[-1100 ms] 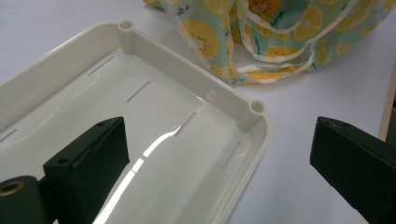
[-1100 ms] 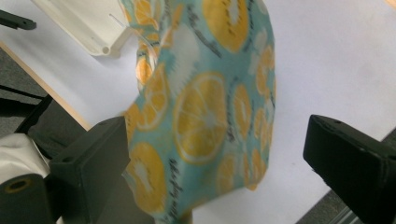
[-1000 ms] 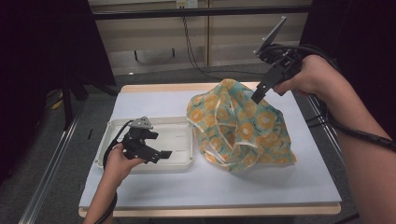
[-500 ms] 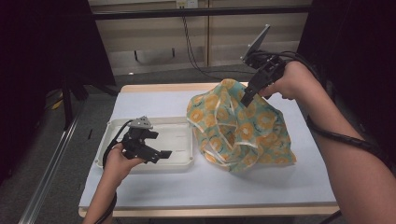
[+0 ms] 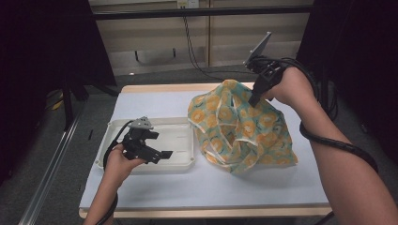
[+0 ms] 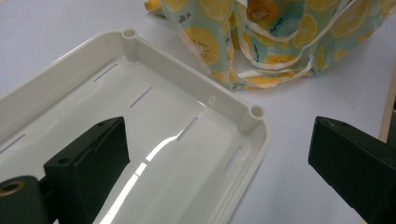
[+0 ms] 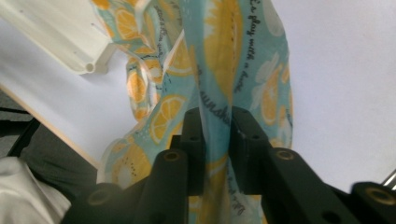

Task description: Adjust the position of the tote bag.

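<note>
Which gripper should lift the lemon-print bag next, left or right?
Right. The right gripper has just been closing and pinches the teal, lemon-print fabric bag between its pads. The left gripper hangs open over the white plastic tray, apart from the bag.

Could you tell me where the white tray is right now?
In the high view, the white tray lies left of the fruit-print cloth, under the left gripper.

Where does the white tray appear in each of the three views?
High view: white tray lies left of centre, under the left gripper.
Left gripper view: it occupies the lower left, between the open jaws.
Right gripper view: one corner at the upper left.
Shared landmark: the lemon-print cloth beside it, pinched by the right gripper.
</note>
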`<state>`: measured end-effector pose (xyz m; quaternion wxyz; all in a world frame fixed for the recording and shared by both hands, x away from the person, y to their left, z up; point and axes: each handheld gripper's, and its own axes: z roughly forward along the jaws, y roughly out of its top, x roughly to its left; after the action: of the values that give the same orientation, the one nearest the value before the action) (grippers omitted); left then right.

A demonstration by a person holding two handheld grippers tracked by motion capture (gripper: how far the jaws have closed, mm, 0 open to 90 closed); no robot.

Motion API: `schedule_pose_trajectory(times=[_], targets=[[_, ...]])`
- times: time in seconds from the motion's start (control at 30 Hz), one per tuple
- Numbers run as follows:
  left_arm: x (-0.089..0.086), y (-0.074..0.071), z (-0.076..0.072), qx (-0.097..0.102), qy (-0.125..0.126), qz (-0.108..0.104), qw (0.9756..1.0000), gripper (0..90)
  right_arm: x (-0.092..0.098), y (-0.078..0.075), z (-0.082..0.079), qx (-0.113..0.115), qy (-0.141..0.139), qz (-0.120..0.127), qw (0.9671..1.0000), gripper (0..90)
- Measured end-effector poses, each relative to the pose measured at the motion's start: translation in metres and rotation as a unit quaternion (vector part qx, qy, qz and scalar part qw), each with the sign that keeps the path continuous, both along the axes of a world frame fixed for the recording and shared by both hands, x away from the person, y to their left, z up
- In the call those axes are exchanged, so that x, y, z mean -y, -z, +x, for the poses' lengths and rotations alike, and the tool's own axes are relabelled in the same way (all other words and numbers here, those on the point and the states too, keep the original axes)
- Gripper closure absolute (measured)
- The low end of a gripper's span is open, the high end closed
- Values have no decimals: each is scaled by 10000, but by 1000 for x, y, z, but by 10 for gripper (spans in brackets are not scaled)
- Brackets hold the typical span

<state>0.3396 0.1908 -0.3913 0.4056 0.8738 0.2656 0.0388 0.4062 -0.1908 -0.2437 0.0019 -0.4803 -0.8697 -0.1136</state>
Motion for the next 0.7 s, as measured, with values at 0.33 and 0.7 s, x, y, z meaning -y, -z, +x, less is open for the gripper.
schedule_pose_trajectory(times=[0.33, 0.7], targets=[[0, 0, 0, -7, -11, 13, 10000, 50, 2, 10, 3, -57, 26, -110, 9999, 850], [0, 1, 0, -27, 1, 5, 10000, 49, 5, 9, 2, -72, -44, -158, 9998, 900]])
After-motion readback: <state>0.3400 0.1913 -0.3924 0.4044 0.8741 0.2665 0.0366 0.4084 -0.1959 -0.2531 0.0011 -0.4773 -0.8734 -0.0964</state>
